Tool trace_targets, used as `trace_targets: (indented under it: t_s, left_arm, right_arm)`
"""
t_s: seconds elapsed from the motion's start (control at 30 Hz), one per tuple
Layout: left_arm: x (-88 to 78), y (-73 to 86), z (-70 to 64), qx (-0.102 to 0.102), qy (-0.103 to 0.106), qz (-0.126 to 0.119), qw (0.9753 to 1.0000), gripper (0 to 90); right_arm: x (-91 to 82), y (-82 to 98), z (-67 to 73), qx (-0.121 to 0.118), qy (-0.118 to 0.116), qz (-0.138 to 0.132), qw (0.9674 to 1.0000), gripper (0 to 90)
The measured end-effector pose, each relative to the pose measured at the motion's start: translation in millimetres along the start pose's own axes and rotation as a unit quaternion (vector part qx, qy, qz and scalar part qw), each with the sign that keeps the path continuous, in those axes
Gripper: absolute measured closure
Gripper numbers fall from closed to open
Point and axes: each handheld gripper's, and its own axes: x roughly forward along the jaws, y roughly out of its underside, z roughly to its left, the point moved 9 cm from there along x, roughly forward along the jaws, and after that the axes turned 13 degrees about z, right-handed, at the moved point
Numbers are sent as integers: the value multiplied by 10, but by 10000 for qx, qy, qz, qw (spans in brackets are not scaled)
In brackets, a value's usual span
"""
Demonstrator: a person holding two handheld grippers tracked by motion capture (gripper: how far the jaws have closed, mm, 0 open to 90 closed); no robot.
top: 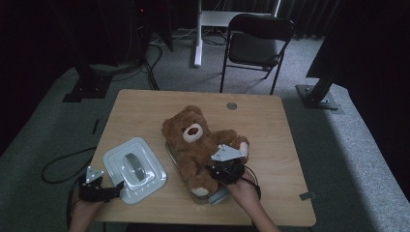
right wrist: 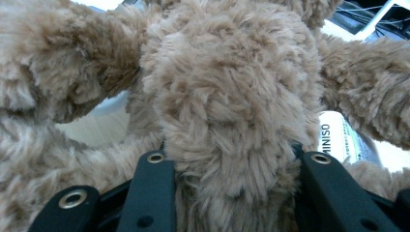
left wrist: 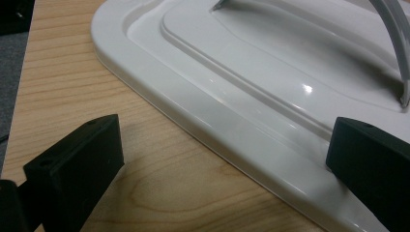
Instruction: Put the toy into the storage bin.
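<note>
Lying on its back just right of centre in the high view, over a clear tray: brown teddy bear. Clamping the bear's leg between partly closed jaws, fur bulging between them: right gripper. Resting at lower left with jaws spread wide, holding nothing, straddling the edge of the white lid: left gripper.

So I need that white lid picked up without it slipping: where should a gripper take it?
By the arched handle in the middle of the lid, coming straight down from above with a jaw on each side of it. The lid lies flat on the table and its rim is low and sloped, a likely poor hold.
</note>
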Motion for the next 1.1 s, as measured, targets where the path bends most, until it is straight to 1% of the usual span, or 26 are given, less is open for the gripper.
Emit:
trace_targets:
  t_s: [0.1, 0.13, 0.27, 0.3, 0.4, 0.43, 0.47, 0.5, 0.53, 0.57, 0.63, 0.67, 0.7, 0.73, 0.77, 0.87, 1.0, 1.07, 1.1]
  left_arm:
    - [3, -8, -6, 1, 5, -3, 10000, 6]
    - [4, -11, -10, 9, 0, -4, 10000, 6]
    - [8, -23, -19, 19, 9, -22, 10000, 6]
    - [10, -27, -20, 3, 20, -31, 10000, 6]
    - [14, -34, -21, -15, 30, -34, 10000, 6]
    - [16, -35, -24, -14, 33, -33, 10000, 6]
    - [16, -35, -24, -14, 33, -33, 10000, 6]
    - [17, -38, -30, -5, 45, -42, 10000, 6]
    - [16, -40, -32, -9, 53, -51, 10000, 6]
    - [16, -40, -32, -12, 55, -51, 10000, 6]
    - [14, -39, -30, -20, 51, -50, 10000, 6]
    - [14, -39, -30, -20, 51, -50, 10000, 6]
    - [10, -40, -28, -36, 57, -57, 10000, 6]
    - [8, -41, -27, -35, 55, -64, 10000, 6]
    - [4, -40, -27, -37, 60, -64, 10000, 6]
    - [4, -39, -25, -44, 69, -68, 9999, 5]
    - [7, -43, -27, -46, 75, -79, 9999, 6]
    - [7, -44, -31, -52, 77, -80, 9999, 6]
    - [7, -43, -32, -52, 81, -77, 9999, 6]
  right_arm:
    - [-31, 54, -92, 4, -11, 20, 10000, 628]
    - [-40, 71, -128, -26, -8, 11, 10000, 622]
    - [-81, 149, -262, 62, 17, 5, 10000, 614]
    - [-95, 164, -287, 140, 25, 2, 9999, 610]
    - [-129, 195, -346, 193, 31, -31, 9998, 580]
    - [-142, 199, -357, 214, 21, -44, 9998, 557]
    - [-142, 199, -357, 214, 21, -44, 9998, 557]
    - [-158, 201, -365, 236, 1, -49, 9997, 522]
    - [-204, 186, -380, 330, -53, -119, 9994, 450]
    - [-224, 177, -381, 349, -72, -147, 9993, 404]
    - [-257, 153, -379, 409, -123, -171, 9989, 358]
    - [-257, 153, -379, 409, -123, -171, 9989, 358]
    - [-275, 138, -375, 399, -151, -164, 9990, 336]
    - [-312, 108, -362, 383, -211, -170, 9989, 325]
    - [-327, 92, -364, 369, -204, -189, 9989, 320]
    - [-387, 39, -375, 436, -244, -242, 9985, 307]
    - [-482, -67, -413, 570, -346, -450, 9968, 295]
    - [-533, -128, -439, 655, -325, -563, 9957, 292]
    - [-575, -182, -457, 689, -342, -660, 9949, 291]
